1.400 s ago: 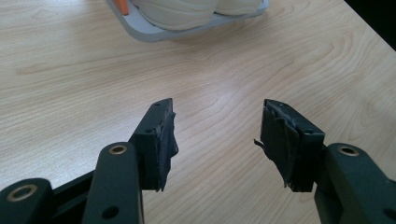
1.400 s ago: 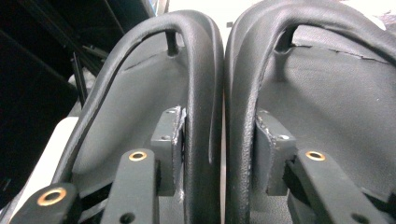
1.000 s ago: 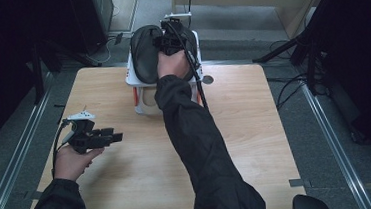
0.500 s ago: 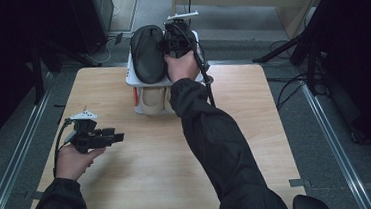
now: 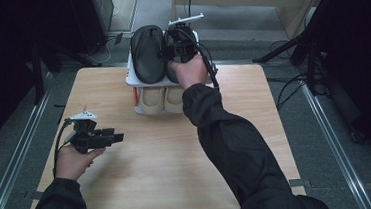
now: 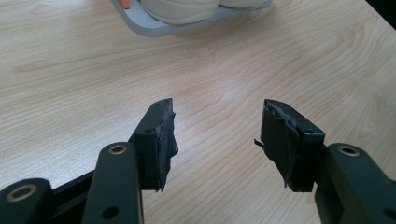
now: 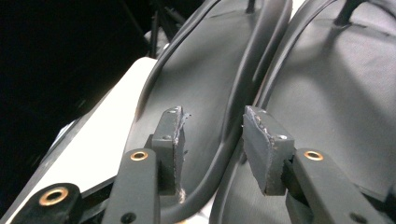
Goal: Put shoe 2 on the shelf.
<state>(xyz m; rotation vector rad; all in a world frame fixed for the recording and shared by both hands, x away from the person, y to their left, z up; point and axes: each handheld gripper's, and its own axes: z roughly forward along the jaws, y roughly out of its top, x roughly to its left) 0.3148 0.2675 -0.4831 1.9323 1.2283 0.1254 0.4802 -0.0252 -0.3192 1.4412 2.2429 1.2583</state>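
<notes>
Wooden table (image 5: 167, 156), cream shoes (image 5: 165, 100) beneath rack (image 5: 132, 78)

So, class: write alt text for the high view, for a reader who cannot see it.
A person's right gripper reaches over two black rubber sandals atop a white two-tier shoe rack; the left gripper hovers open above the light wooden table.

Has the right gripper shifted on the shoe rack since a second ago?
Yes. The right gripper has slid rightward across the rack, from the left black slipper toward its right end; its jaws have just been closing.
</notes>
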